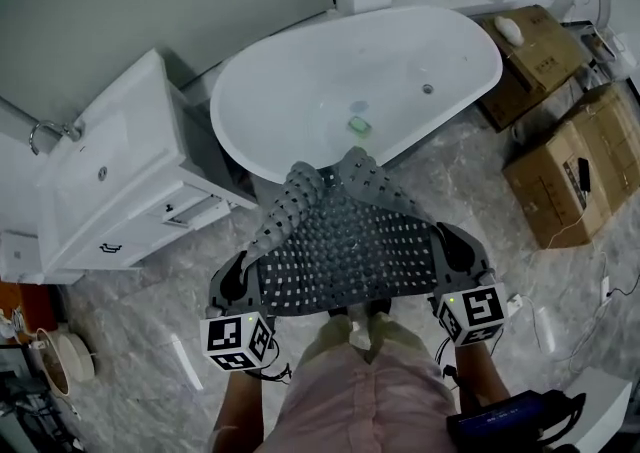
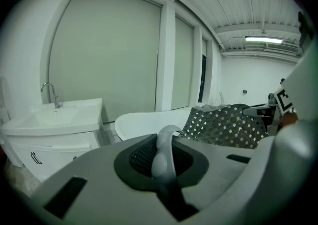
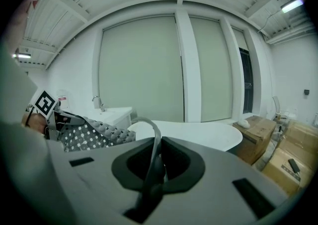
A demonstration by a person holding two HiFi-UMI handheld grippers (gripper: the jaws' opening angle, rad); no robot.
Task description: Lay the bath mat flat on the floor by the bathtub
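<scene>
Left gripper (image 1: pixel 240 279), right gripper (image 1: pixel 456 253) each clamp bath mat (image 1: pixel 350 241) corner, mat spread above floor (image 1: pixel 150 366) beside bathtub (image 1: pixel 300 101), ready for lowering flat

Bath mat (image 1: pixel 350 251): grey, gridded perforations. Bathtub (image 1: pixel 300 61): white. Vanity (image 1: pixel 120 171): white. Floor (image 1: pixel 150 281): grey marble veining. Boxes (image 1: pixel 575 176): brown.

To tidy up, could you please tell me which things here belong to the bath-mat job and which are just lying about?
Job: grey perforated rubber bath mat, left tongs, right tongs, white oval bathtub, grey marbled floor.
Lying about: white vanity cabinet with sink, brown cardboard boxes.
</scene>
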